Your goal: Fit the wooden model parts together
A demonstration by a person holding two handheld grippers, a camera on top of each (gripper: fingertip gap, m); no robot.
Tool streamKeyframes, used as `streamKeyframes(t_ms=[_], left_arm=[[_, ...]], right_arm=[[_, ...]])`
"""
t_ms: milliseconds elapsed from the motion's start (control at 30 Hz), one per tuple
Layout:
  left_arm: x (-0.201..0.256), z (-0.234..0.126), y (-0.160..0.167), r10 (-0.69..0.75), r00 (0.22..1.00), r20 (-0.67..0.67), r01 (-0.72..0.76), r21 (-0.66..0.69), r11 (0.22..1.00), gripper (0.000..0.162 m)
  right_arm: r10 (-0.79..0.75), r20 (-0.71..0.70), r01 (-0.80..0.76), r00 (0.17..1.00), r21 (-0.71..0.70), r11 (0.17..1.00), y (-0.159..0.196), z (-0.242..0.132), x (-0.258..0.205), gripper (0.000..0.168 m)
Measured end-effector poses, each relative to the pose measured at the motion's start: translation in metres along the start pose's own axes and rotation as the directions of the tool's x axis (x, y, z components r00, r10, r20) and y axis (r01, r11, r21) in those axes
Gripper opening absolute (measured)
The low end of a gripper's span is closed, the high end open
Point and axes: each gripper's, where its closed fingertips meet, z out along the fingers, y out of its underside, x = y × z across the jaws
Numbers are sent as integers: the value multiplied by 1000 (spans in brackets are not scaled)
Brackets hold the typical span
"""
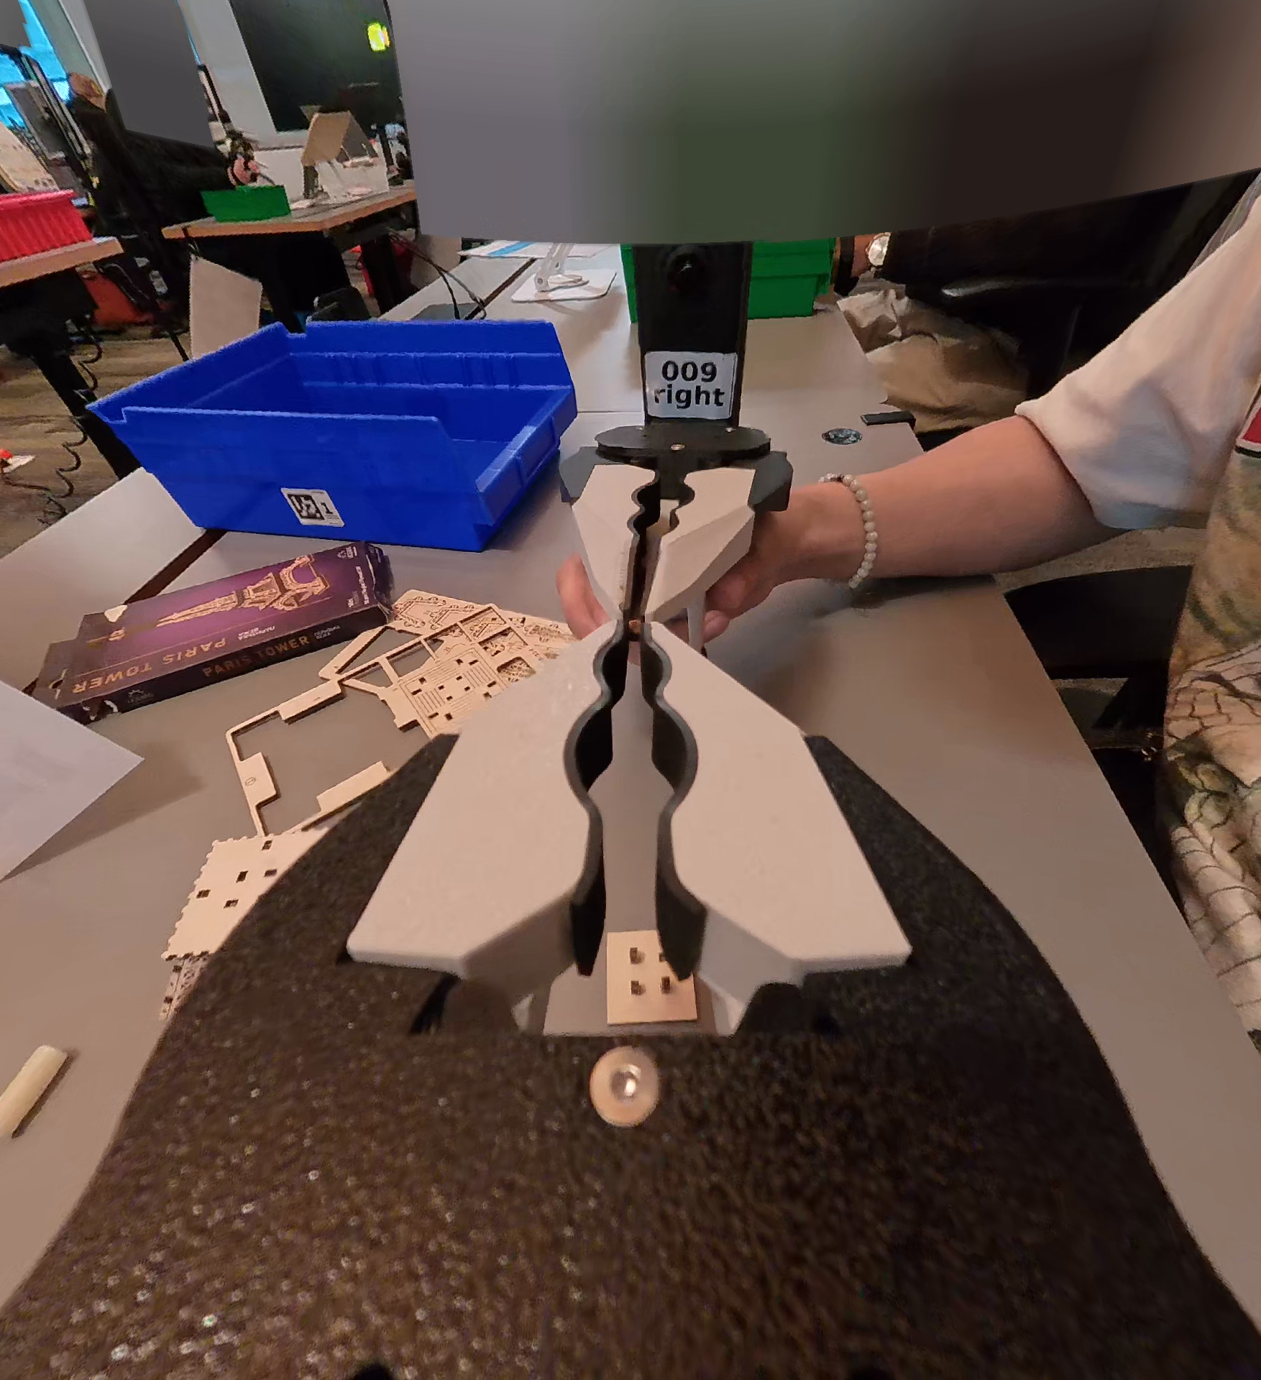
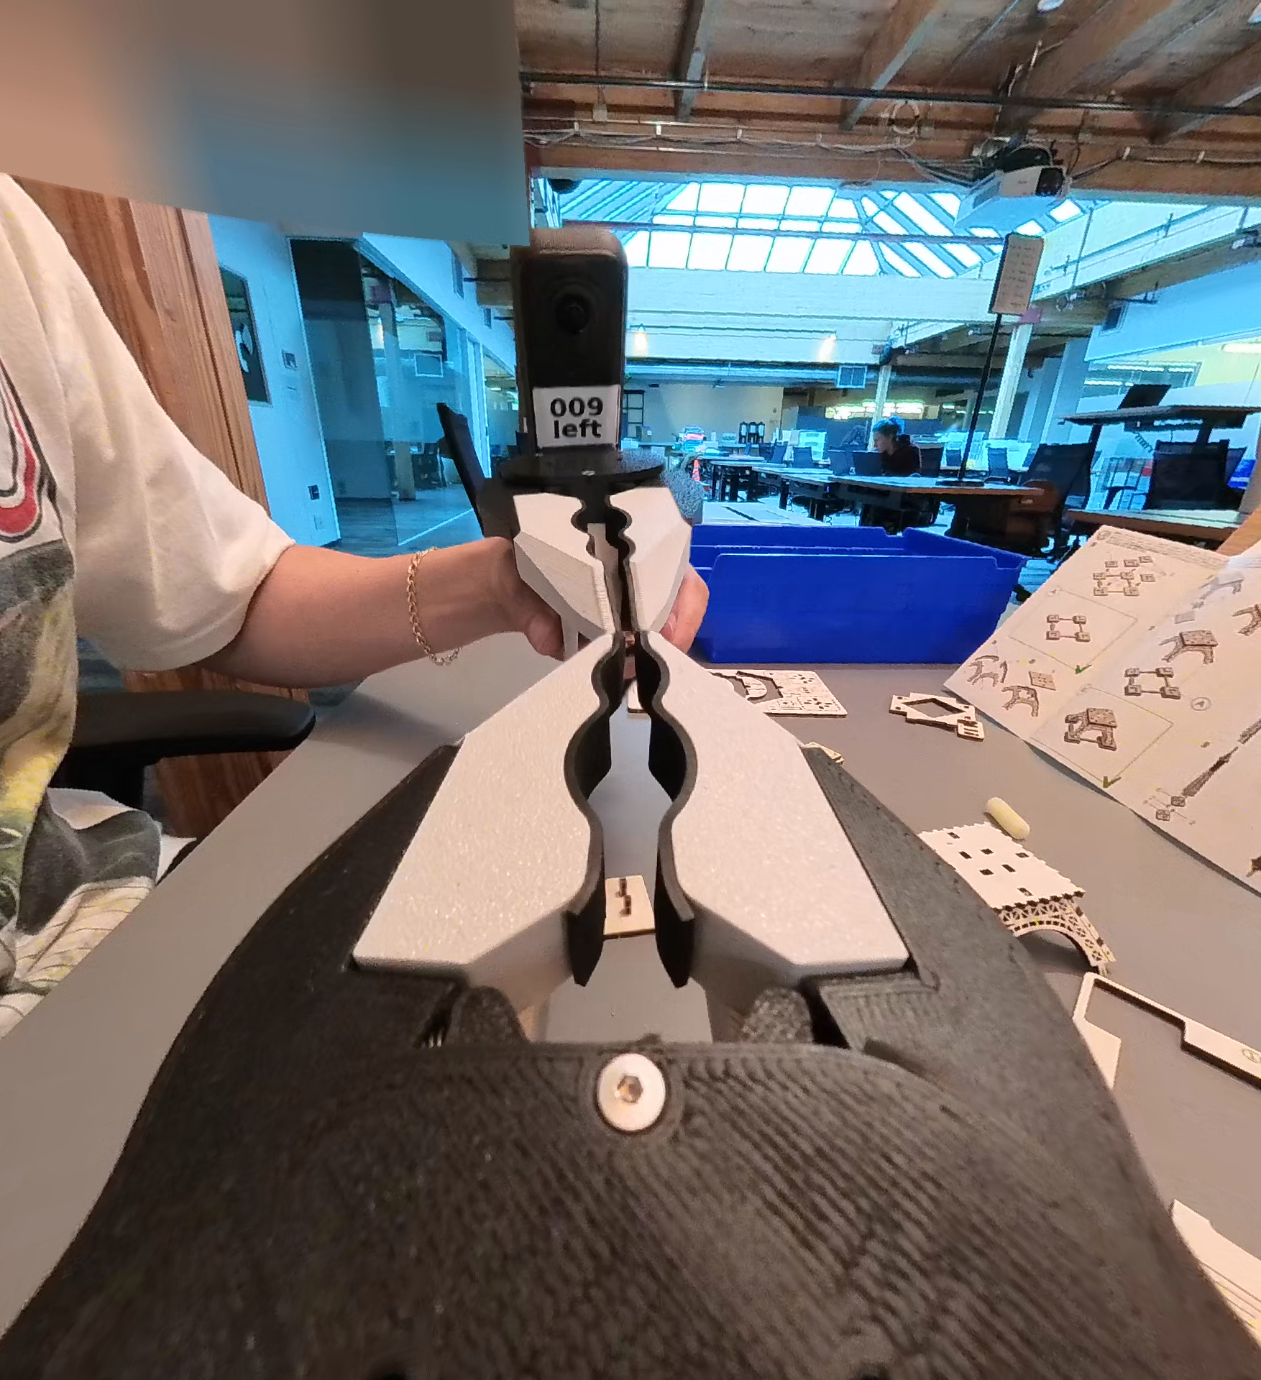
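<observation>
We are holding the left gripper (image 1: 635,635) and the right gripper (image 1: 639,608) nose to nose above the grey table (image 1: 874,709), so that their tips are all but touching; both pairs of jaws are drawn together at the tips, and a tiny tan sliver of wood (image 1: 636,626) is showing just where they meet; we cannot tell which gripper is pinching it, or whether each is gripping a part of its own, since the piece is too small to make out.

We are judging this to be the joining step itself: two small parts being brought end to end in the air, a tab being lined up with its slot.

The other parts are lying on the table; a small square plate with four slots (image 1: 650,986) is sitting directly below the left gripper's fingers; a punched-out plywood sheet (image 1: 463,672) is resting near the purple kit box (image 1: 217,642); an arched tower-leg section (image 2: 1023,889) and a small square frame (image 2: 934,709) are lying beside the folded instruction sheet (image 2: 1173,709); a blue bin (image 1: 344,433) is standing at the far side, and a short white stick (image 1: 22,1090) is lying apart.

The next move is asking for a slow, straight push along the line of the fingers, with both grips firm and neither wrist twisting; thin laser-cut wood is likely to snap or slip sideways if the tab is going in at an angle.
</observation>
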Motion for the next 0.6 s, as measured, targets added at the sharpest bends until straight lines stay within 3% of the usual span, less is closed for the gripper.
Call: streamKeyframes(t_ms=[100,167,233,300,400,467,600], left_arm=[[-4,1,13,-23,999,22,26,-118,993,0],[-7,-2,31,-17,999,43,27,-254,967,0],[-10,-7,51,-21,997,74,49,-400,915,0],[-10,-12,68,-55,993,101,99,-510,854,0],[-2,-15,88,-103,991,88,135,-619,774,0],[4,-16,98,-127,990,68,139,-678,722,0],[9,-16,110,-135,989,61,135,-754,642,0]], right_arm=[[-65,-30,62,997,-88,994,13,0,4,0],[-223,-81,201,971,-220,954,30,-4,13,0],[-428,-70,365,901,-409,836,53,-9,23,0],[-606,56,532,793,-547,646,79,-10,21,0],[-744,261,712,615,-589,382,108,-4,9,0],[-742,342,743,577,-596,303,120,-1,2,0],[-734,424,780,530,-584,226,133,2,-7,0]])
